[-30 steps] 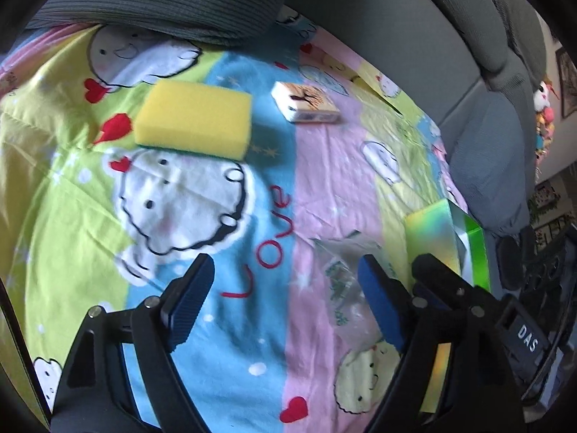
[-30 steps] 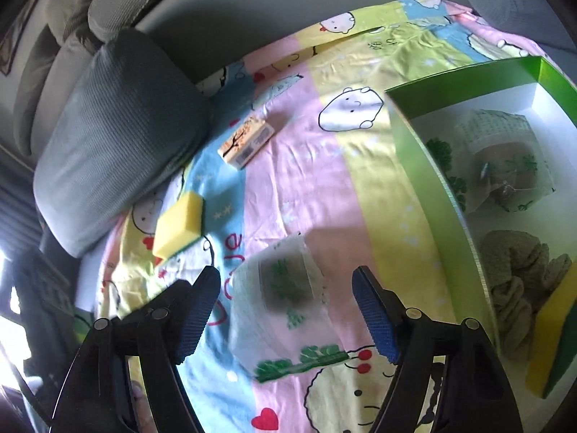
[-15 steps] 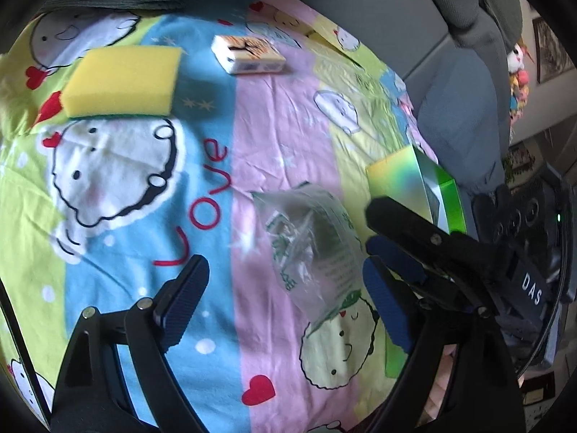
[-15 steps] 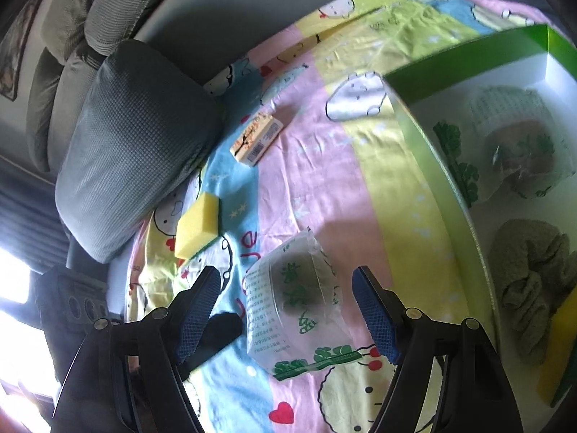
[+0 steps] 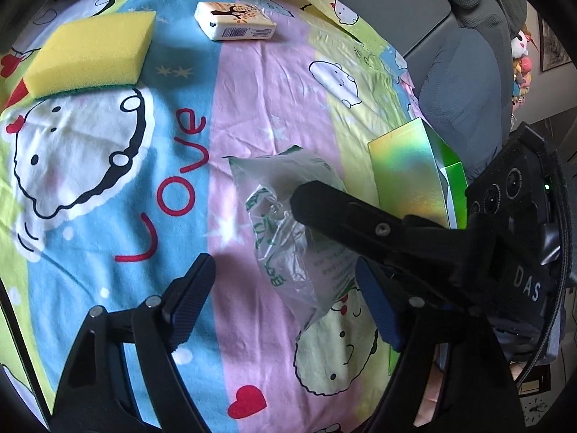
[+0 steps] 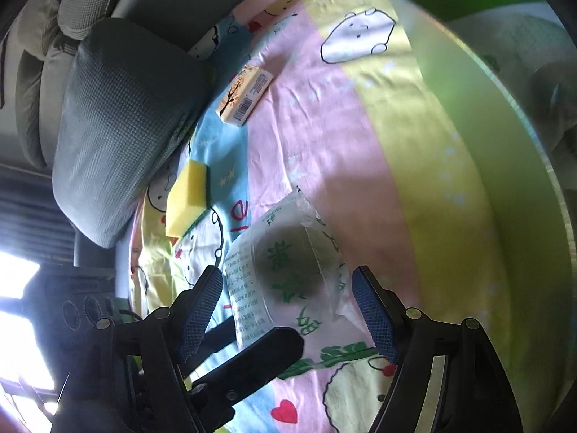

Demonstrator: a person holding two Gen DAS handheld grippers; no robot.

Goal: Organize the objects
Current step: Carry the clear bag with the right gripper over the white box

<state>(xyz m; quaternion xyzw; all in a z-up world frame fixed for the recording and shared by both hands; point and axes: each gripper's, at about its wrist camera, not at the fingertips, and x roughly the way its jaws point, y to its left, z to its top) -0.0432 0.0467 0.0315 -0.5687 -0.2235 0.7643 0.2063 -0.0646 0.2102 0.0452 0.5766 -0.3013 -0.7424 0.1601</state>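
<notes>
Two tools at one clear bag [image 6: 288, 274] on sofa cover | right tool [image 6: 286, 310] open, straddles bag, no grip | left tool [image 5: 285, 306] open, just narrowing | risk: tools collide, thin film slips.

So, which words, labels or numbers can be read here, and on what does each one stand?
"LOVE": red letters on the bedsheet.
"DAS": on the body of the right gripper.
Green characters and small print on the plastic bag: too blurred to read.
Barcode and print on the small box: too small to read.
</notes>
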